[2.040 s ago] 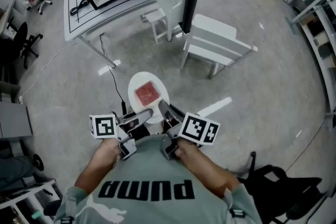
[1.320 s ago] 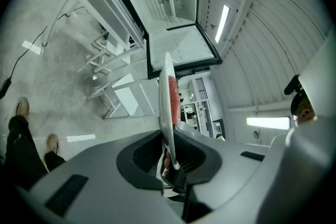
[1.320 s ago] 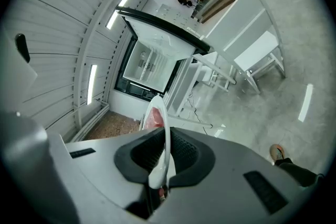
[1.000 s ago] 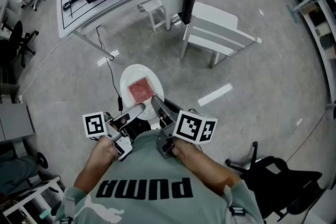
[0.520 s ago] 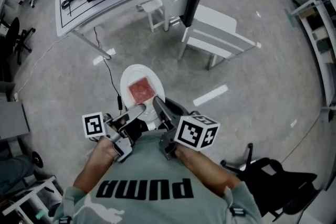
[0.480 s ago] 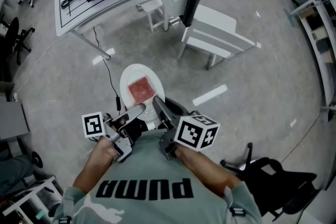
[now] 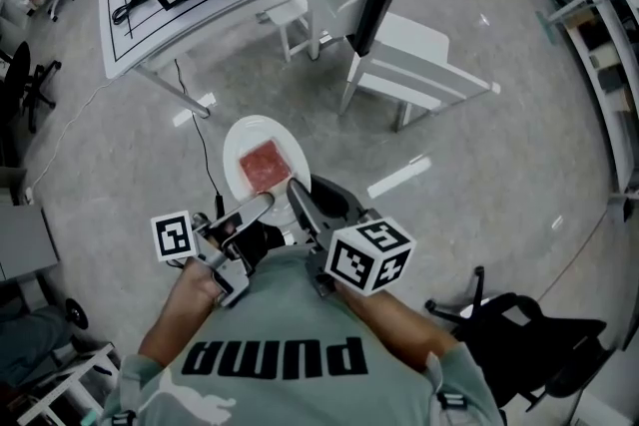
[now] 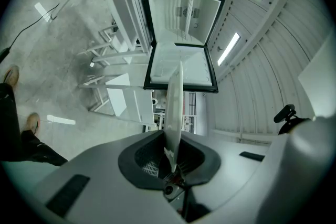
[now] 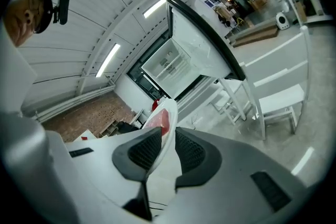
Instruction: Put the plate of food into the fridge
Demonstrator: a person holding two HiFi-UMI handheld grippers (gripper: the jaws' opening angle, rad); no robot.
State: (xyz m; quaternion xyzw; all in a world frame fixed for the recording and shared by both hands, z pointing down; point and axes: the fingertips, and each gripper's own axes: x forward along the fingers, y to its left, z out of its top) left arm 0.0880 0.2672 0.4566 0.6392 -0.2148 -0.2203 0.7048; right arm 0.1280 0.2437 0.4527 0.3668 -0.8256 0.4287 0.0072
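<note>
A white plate (image 7: 240,150) with a red square slab of food (image 7: 265,164) is carried level above the floor. My left gripper (image 7: 262,207) is shut on the plate's near left rim, and the plate (image 8: 173,107) shows edge-on between its pads. My right gripper (image 7: 298,195) is shut on the near right rim; the plate (image 9: 165,123) and red food (image 9: 157,119) sit between its pads. The fridge (image 8: 181,44) stands ahead with its door (image 9: 202,34) swung open, white shelves visible inside.
A white chair (image 7: 419,75) stands ahead on the right and a small white stool (image 7: 290,20) further on. A white table (image 7: 190,0) with a black cable (image 7: 195,130) trailing down lies at upper left. A black office chair (image 7: 529,334) is behind right.
The plate and both grippers have moved a little forward and up, toward the fridge. The right gripper's marker cube has rolled. Both grips hold as before.
</note>
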